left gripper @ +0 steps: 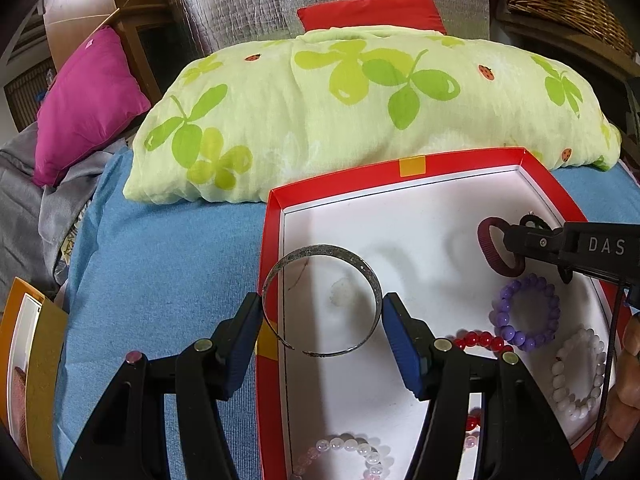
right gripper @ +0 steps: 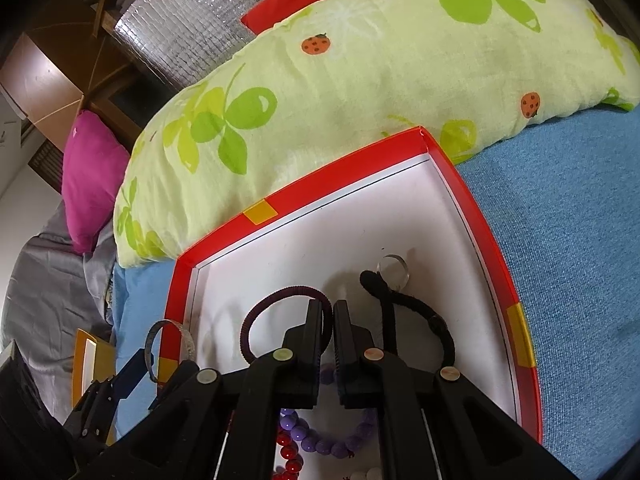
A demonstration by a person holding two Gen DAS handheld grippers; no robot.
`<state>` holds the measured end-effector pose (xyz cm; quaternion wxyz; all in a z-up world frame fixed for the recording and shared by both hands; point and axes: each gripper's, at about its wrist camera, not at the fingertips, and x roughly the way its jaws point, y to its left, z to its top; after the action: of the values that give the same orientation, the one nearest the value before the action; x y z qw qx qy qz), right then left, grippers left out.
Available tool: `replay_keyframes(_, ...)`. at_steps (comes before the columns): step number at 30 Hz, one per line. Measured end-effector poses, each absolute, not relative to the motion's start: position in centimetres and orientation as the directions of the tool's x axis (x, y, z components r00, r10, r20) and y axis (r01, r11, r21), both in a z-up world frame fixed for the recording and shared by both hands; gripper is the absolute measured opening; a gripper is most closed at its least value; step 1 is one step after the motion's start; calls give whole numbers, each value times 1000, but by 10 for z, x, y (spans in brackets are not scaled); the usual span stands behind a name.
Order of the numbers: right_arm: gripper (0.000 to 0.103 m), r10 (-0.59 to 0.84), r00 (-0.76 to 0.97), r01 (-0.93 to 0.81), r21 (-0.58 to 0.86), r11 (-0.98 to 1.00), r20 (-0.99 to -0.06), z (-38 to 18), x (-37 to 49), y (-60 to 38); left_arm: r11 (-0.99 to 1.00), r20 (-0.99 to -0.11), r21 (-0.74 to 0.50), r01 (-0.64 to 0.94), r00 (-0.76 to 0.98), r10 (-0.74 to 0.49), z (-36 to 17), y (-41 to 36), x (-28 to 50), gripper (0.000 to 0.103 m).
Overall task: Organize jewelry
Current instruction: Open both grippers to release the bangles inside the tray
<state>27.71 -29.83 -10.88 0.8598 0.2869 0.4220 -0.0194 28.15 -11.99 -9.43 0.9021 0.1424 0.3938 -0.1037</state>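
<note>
Pinching a silver bangle (left gripper: 320,300) in my left gripper (left gripper: 322,316), I am clamping the right gripper (right gripper: 333,312) on a maroon hair tie (right gripper: 276,320).

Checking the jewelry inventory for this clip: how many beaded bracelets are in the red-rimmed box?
4, partly hidden: purple beaded bracelet mid-right; white beaded bracelet by the right wall; red beaded bracelet behind the left claw; pale pink beaded bracelet nearest. More may be hidden.

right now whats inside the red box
On the red box's white floor lie a purple bead bracelet, white bead bracelet, black hair tie. The red beads are partly covered by the left gripper.
</note>
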Motion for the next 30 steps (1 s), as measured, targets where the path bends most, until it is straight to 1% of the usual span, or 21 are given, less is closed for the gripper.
replay_keyframes(11, 7, 212, 640, 271, 475, 837, -739, -110, 279, -295, 936, -745, 180, 302, 663, -71, -98, -120, 282, 63)
replay_keyframes(21, 10, 200, 641, 277, 467, 840, -741, -110, 279, -294, 934, -754, 200, 295, 656, -46, -102, -122, 284, 64)
replay_keyframes(22, 10, 200, 640, 278, 467, 840, -741, -110, 279, -295, 935, -754, 204, 290, 655, -39, -102, -122, 285, 64)
replay_keyframes(23, 10, 200, 640, 280, 467, 839, -742, -110, 279, -295, 935, -756, 203, 290, 653, -38, -103, -121, 285, 68)
replay_keyframes(25, 10, 197, 638, 285, 466, 838, -744, -110, 279, -295, 937, -759, 208, 281, 651, -26, -103, -120, 286, 69)
replay_keyframes(30, 18, 202, 645, 291, 480, 827, -737, -104, 274, -299, 944, -756, 205, 259, 654, -15, -95, -114, 282, 70)
